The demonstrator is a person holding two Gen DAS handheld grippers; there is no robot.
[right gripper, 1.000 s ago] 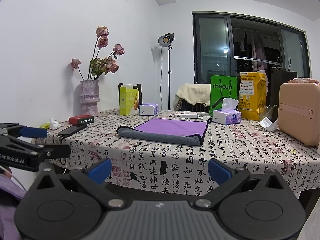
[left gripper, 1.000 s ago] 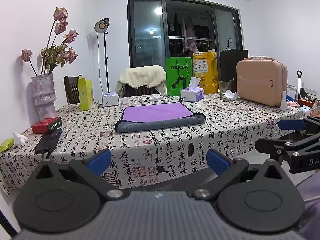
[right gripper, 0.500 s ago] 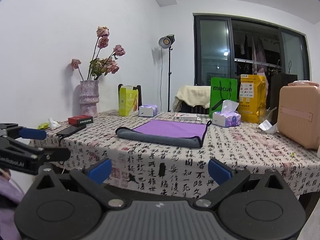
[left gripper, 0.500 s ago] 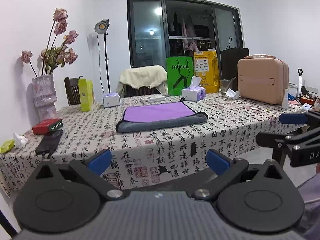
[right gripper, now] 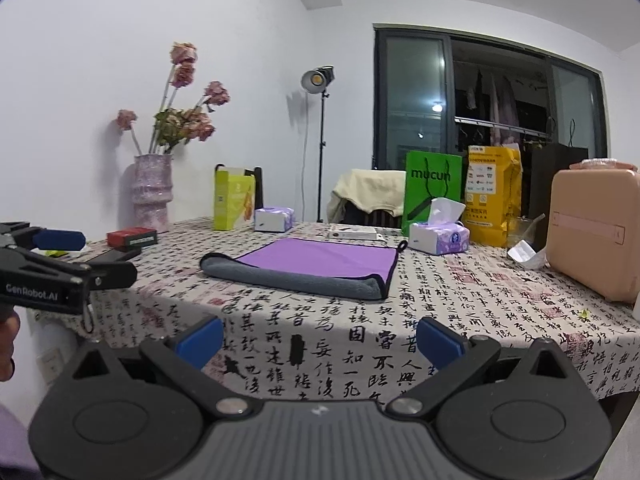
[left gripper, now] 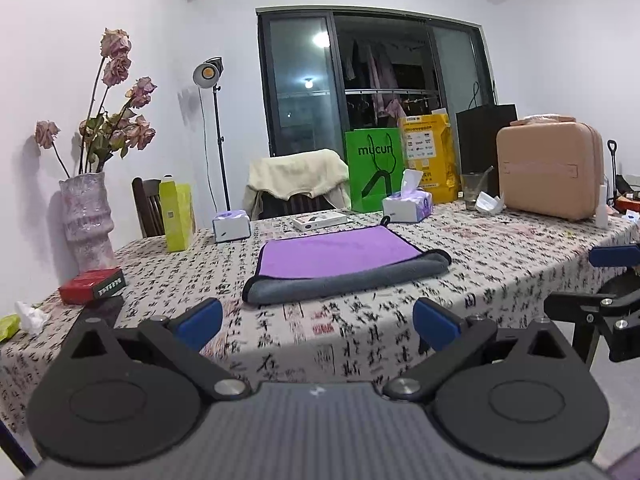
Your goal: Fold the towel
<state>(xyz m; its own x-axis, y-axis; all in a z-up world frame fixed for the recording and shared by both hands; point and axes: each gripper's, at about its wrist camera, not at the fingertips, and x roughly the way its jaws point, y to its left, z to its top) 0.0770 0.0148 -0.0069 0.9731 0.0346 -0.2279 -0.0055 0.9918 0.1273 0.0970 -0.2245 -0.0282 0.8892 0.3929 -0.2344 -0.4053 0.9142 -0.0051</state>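
Over the last second we have drawn both wrist views closer to the counter (left gripper: 500,264): the towel (left gripper: 344,268) now fills more of the middle of each frame than it did a second ago, and the near edge of the calligraphy tablecloth (right gripper: 360,344) sits lower and larger. The towel itself has not changed; it lies where it was, purple face up with a grey band rolled over along its near edge, a black hanging loop at its far corner. We judge this to be the approach, with no fold begun by us.

In the left wrist view the left hand-held gripper (left gripper: 316,320) is level and points at the towel from beyond the counter's near edge, its blue-tipped fingers spread wide and holding nothing. The right hand-held gripper (right gripper: 320,338) is posed the same way, also spread wide and empty, aimed at the towel's right part; it shows at the right edge of the left view, and the left one at the left edge of the right view.

A tissue pack (right gripper: 440,236) stands just beyond the towel's far right corner, and a pink case (left gripper: 550,172) is well off to the right
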